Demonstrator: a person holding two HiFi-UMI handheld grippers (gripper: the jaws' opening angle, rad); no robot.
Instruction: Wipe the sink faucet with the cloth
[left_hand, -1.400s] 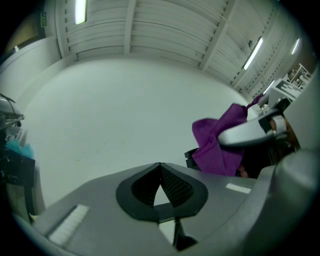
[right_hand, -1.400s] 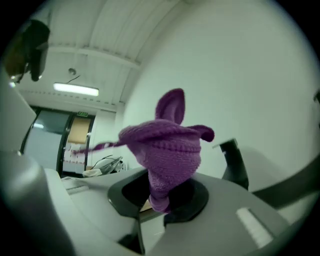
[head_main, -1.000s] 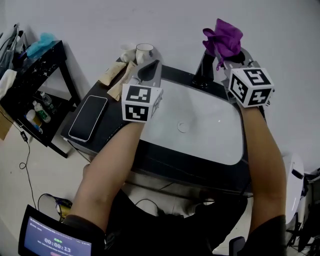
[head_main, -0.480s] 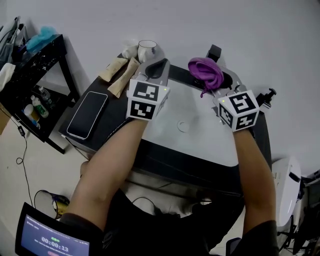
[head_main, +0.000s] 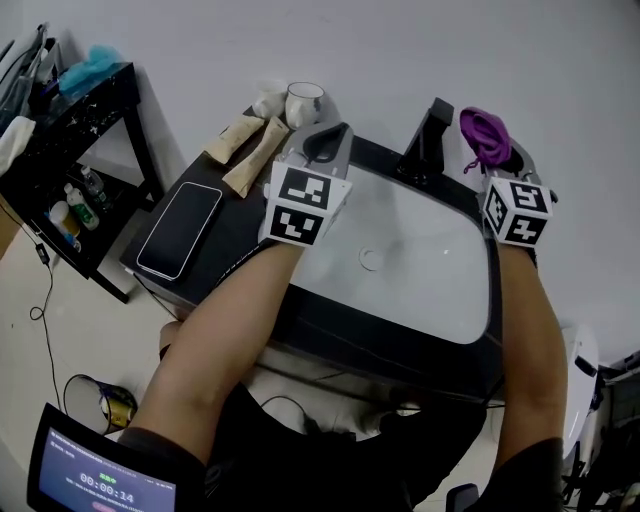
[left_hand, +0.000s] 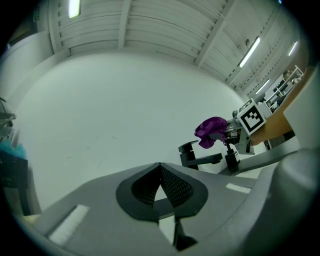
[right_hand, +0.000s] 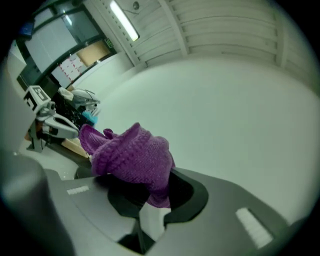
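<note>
While the purple cloth (head_main: 484, 134) sits bunched in the right gripper (right_hand: 150, 199), whose jaws are closed on its lower fold, most of the knit fabric balloons above and to the left of the jaws in the right gripper view; in the head view the cloth is held up just right of the black faucet (head_main: 428, 140), with a gap showing between the two, near the back right corner of the white sink (head_main: 420, 285); the right forearm runs straight forward along the sink's right edge, its marker cube facing up; the left gripper (head_main: 326, 142) has its jaws pressed together with nothing between them, and points at the wall over the sink's back left rim; the left forearm reaches diagonally from the lower left across the dark counter (head_main: 235, 235); seen from the left gripper view, the cloth hangs above the faucet's far side; a phone (head_main: 180, 232) lies flat on the counter to the left, two beige tubes (head_main: 246, 150) lie behind it, and a white cup (head_main: 304, 101) stands at the back by the wall
</note>
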